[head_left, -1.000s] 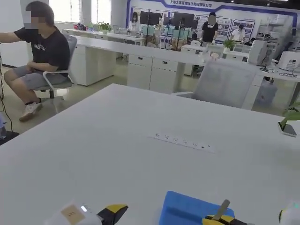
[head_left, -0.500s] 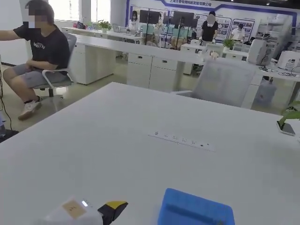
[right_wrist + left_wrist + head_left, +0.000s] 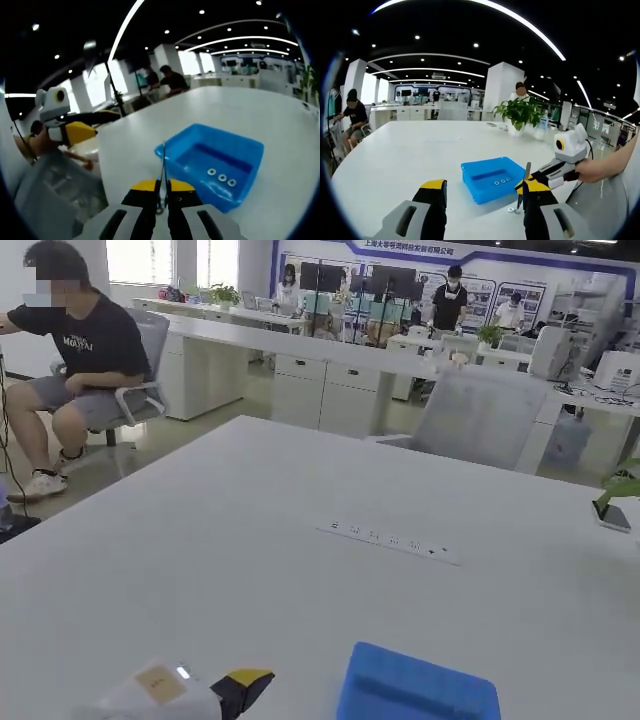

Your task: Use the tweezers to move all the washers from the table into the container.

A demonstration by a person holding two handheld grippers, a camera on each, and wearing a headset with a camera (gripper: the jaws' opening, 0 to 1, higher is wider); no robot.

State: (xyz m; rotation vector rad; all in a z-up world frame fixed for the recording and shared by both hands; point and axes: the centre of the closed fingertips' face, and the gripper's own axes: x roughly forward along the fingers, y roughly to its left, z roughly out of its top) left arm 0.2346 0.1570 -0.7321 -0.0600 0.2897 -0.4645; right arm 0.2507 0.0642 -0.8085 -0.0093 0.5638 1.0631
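Observation:
The blue container (image 3: 490,193) sits on the white table and holds three washers (image 3: 501,181). My right gripper (image 3: 540,181) comes in from the right, shut on the tweezers (image 3: 525,186). Their tips point down at a loose washer (image 3: 511,209) on the table beside the container's near corner. In the right gripper view my right gripper (image 3: 162,189) pinches the tweezers (image 3: 163,170) in front of the container (image 3: 172,156), with the three washers (image 3: 221,177) inside. My left gripper (image 3: 485,189) is open and holds nothing. Its yellow tip (image 3: 240,687) lies left of the container (image 3: 418,692).
A power strip (image 3: 392,540) is set into the middle of the table. A potted plant (image 3: 520,113) stands at the table's far side. An office chair (image 3: 480,415) stands behind the table. A person (image 3: 75,345) sits at the far left.
The right gripper with the tweezers has dropped out of the bottom of the head view. The seated person has shifted their legs. The left gripper has stayed in place.

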